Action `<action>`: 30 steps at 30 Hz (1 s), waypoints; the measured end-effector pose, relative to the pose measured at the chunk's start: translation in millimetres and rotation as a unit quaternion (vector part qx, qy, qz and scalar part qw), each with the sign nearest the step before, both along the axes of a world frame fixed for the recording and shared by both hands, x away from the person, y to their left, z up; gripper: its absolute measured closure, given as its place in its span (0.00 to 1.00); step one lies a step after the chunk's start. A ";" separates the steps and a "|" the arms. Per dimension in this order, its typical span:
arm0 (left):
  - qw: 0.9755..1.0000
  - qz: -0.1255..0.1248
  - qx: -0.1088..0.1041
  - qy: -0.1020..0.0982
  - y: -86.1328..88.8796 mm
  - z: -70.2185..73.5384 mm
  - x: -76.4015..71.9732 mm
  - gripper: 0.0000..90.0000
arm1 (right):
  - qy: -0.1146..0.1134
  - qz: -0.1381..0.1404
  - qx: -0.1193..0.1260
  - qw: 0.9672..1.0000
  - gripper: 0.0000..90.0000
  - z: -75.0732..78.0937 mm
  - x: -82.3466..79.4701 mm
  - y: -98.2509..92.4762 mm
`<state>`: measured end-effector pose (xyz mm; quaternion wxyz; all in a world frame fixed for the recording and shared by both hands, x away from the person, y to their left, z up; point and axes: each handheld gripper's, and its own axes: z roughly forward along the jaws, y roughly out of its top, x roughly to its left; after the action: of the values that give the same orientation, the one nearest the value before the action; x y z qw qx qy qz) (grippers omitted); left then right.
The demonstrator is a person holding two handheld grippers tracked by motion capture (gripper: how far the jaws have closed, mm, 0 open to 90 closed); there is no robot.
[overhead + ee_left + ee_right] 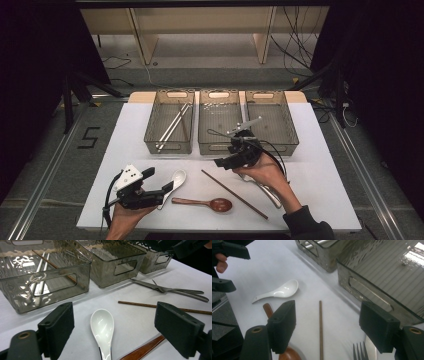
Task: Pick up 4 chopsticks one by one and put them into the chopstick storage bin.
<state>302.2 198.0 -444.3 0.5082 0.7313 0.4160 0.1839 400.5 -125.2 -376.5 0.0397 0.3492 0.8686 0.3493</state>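
White ceramic spoon [102,327] lies bowl-up on the desk [310,180], between the spread jaws of the left tool [159,184], beside a wooden spoon [202,203]. Right tool [226,161] hovers with jaws spread above a brown chopstick [320,327], near a fork [360,351] and the middle of 3 clear bins [218,146].
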 end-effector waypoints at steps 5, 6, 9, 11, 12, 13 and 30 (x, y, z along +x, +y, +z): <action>1.000 0.000 -0.004 0.001 0.2 0.0 0.0 0.18 | 0.005 -0.005 0.002 1.000 0.34 -5.7 -7.4 -9.3; 1.000 0.000 -0.003 0.001 0.2 0.0 0.0 0.18 | 0.006 -0.005 0.004 1.000 0.34 -6.6 -9.6 -11.0; 1.000 0.000 -0.002 0.001 0.2 0.1 0.2 0.17 | 0.006 -0.002 0.000 1.000 0.34 -10.0 -17.4 -14.6; 1.000 -0.001 -0.001 0.001 0.1 0.1 0.3 0.17 | 0.012 0.000 0.001 1.000 0.33 -12.6 -23.0 -16.6; 1.000 -0.001 -0.002 0.001 -0.1 0.2 0.2 0.17 | 0.011 0.002 -0.001 1.000 0.33 -13.8 -25.9 -17.6; 1.000 -0.001 -0.002 0.001 -0.2 0.4 0.1 0.17 | 0.013 0.003 -0.004 1.000 0.33 -14.9 -28.8 -18.1; 1.000 -0.004 -0.003 -0.001 -1.3 1.1 -0.4 0.17 | 0.054 0.024 -0.109 0.992 0.46 -42.6 -49.6 -25.4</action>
<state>301.8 196.6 -443.2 0.5112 0.7312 0.4134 0.1818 351.0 -150.7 -419.1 0.0221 0.3407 0.9104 0.2336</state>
